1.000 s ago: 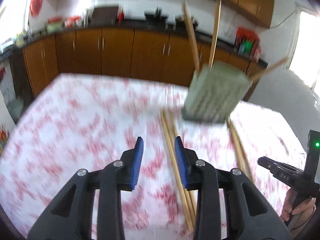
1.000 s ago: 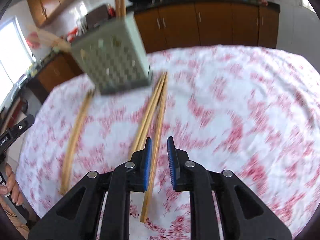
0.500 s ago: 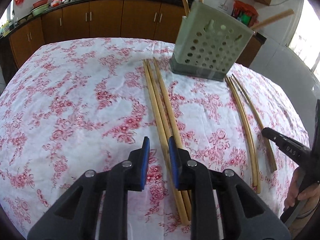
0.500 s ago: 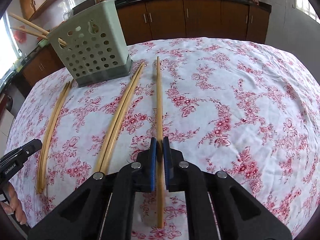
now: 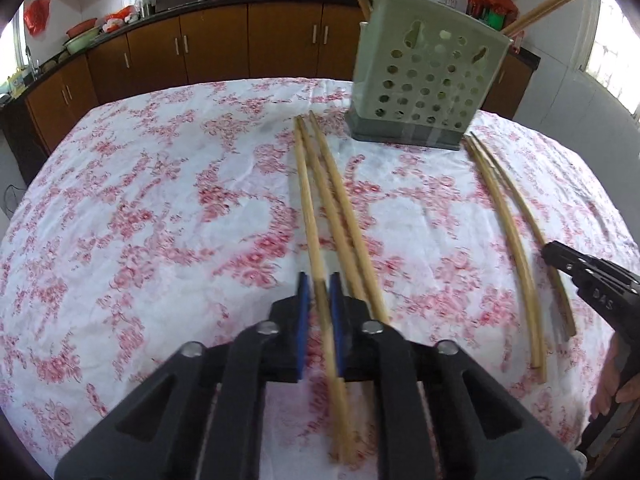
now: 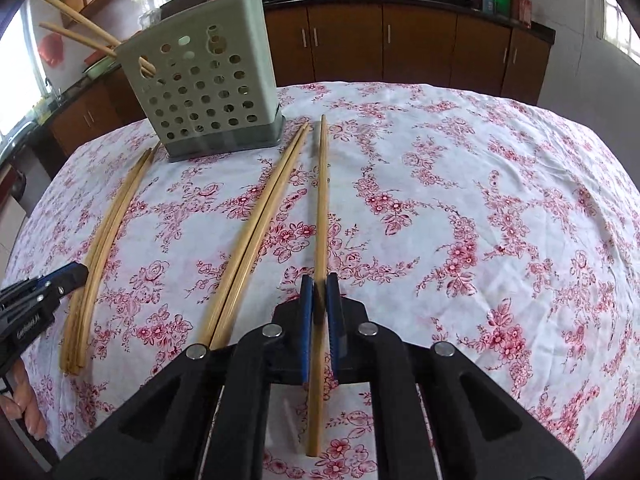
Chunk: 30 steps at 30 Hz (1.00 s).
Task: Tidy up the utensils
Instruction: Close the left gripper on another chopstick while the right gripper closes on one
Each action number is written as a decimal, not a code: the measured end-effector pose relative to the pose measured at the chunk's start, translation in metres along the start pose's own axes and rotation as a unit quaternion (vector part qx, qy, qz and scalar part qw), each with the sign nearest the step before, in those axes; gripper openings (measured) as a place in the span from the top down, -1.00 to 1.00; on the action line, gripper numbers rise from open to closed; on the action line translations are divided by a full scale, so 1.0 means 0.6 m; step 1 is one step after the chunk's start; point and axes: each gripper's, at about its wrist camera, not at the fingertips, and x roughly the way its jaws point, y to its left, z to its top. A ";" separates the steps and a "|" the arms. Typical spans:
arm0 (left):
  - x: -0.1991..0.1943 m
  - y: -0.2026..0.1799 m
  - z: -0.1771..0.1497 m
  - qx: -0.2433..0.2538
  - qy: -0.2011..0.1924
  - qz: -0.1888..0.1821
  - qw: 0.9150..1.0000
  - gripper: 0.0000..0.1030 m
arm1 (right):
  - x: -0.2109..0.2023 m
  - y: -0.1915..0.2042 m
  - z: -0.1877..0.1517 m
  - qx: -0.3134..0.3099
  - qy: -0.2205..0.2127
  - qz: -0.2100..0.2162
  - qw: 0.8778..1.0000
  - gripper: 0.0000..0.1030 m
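A grey-green perforated utensil holder (image 5: 428,76) (image 6: 204,88) stands at the table's far side with several chopsticks in it. Loose wooden chopsticks lie on the floral tablecloth. My left gripper (image 5: 319,280) is shut on one chopstick (image 5: 308,200), with two more (image 5: 344,216) lying just to its right. My right gripper (image 6: 319,282) is shut on a single chopstick (image 6: 322,196). Another pair (image 6: 260,224) lies to the left of it.
A further bundle of chopsticks (image 5: 516,236) (image 6: 104,240) lies near the table's edge. The other hand-held gripper shows at the side of each view, on the right (image 5: 592,280) and on the left (image 6: 36,300). Brown kitchen cabinets (image 5: 208,44) stand behind the table.
Both grippers have come down to the table and closed. The left one has shut on a chopstick; the right one still grips its chopstick.
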 end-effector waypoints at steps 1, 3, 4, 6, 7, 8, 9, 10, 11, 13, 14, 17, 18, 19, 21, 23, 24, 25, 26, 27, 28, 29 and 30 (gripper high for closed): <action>0.003 0.004 0.004 -0.002 0.000 0.001 1.000 0.82 | 0.001 0.001 0.001 -0.005 -0.001 -0.004 1.000 0.85; 0.009 0.026 0.014 -0.015 0.002 0.013 1.000 0.83 | 0.004 -0.004 0.004 -0.008 -0.006 -0.022 1.000 0.85; 0.012 0.038 0.019 -0.022 0.001 0.020 1.000 0.83 | 0.006 -0.013 0.007 -0.001 -0.009 -0.030 1.000 0.85; 0.017 0.067 0.027 -0.037 -0.001 0.033 0.999 0.83 | 0.009 -0.031 0.012 0.016 -0.013 -0.037 0.999 0.85; 0.018 0.077 0.031 -0.039 -0.001 0.034 0.999 0.82 | 0.010 -0.038 0.013 0.021 -0.015 -0.041 0.999 0.85; 0.019 0.086 0.034 -0.041 -0.001 0.038 0.998 0.82 | 0.011 -0.041 0.014 0.022 -0.016 -0.044 0.999 0.85; 0.020 0.092 0.035 -0.040 -0.003 0.041 0.998 0.82 | 0.012 -0.043 0.015 0.024 -0.017 -0.047 0.998 0.85; 0.021 0.095 0.036 -0.038 -0.005 0.042 0.998 0.82 | 0.012 -0.045 0.014 0.026 -0.018 -0.047 0.998 0.85; 0.020 0.098 0.035 -0.036 -0.008 0.042 0.998 0.82 | 0.012 -0.045 0.014 0.026 -0.019 -0.048 0.998 0.85; 0.020 0.097 0.033 -0.031 -0.013 0.046 0.998 0.81 | 0.013 -0.044 0.014 0.024 -0.018 -0.050 0.998 0.84; 0.021 0.096 0.034 -0.030 -0.013 0.047 0.998 0.81 | 0.014 -0.045 0.015 0.024 -0.018 -0.049 0.998 0.84; 0.021 0.099 0.035 -0.037 -0.014 0.039 0.998 0.81 | 0.014 -0.044 0.013 0.028 -0.019 -0.046 0.998 0.84; 0.021 0.099 0.033 -0.040 -0.014 0.035 0.998 0.81 | 0.014 -0.044 0.012 0.028 -0.019 -0.045 0.998 0.84; 0.021 0.101 0.032 -0.042 -0.014 0.032 0.998 0.81 | 0.015 -0.043 0.012 0.028 -0.018 -0.046 0.998 0.84; 0.020 0.102 0.029 -0.044 -0.015 0.030 0.998 0.80 | 0.016 -0.044 0.013 0.026 -0.018 -0.044 0.998 0.84; 0.022 0.103 0.029 -0.046 -0.015 0.028 0.998 0.80 | 0.014 -0.046 0.012 0.026 -0.018 -0.045 0.998 0.84; 0.022 0.104 0.029 -0.046 -0.015 0.027 0.998 0.80 | 0.015 -0.047 0.013 0.026 -0.018 -0.045 0.998 0.84; 0.022 0.105 0.030 -0.047 -0.015 0.026 0.998 0.80 | 0.016 -0.047 0.013 0.026 -0.018 -0.045 0.998 0.84; 0.022 0.105 0.030 -0.048 -0.016 0.025 0.998 0.80 | 0.016 -0.046 0.013 0.026 -0.018 -0.045 0.998 0.84; 0.021 0.106 0.029 -0.050 -0.016 0.023 0.998 0.80 | 0.016 -0.047 0.013 0.026 -0.018 -0.044 0.998 0.84; 0.021 0.106 0.029 -0.051 -0.016 0.022 0.998 0.80 | 0.016 -0.047 0.012 0.027 -0.018 -0.044 0.999 0.84; 0.022 0.107 0.029 -0.053 -0.016 0.020 0.998 0.80 | 0.016 -0.047 0.012 0.026 -0.018 -0.044 0.999 0.84; 0.021 0.107 0.028 -0.053 -0.016 0.019 0.998 0.80 | 0.016 -0.047 0.012 0.026 -0.018 -0.044 0.998 0.84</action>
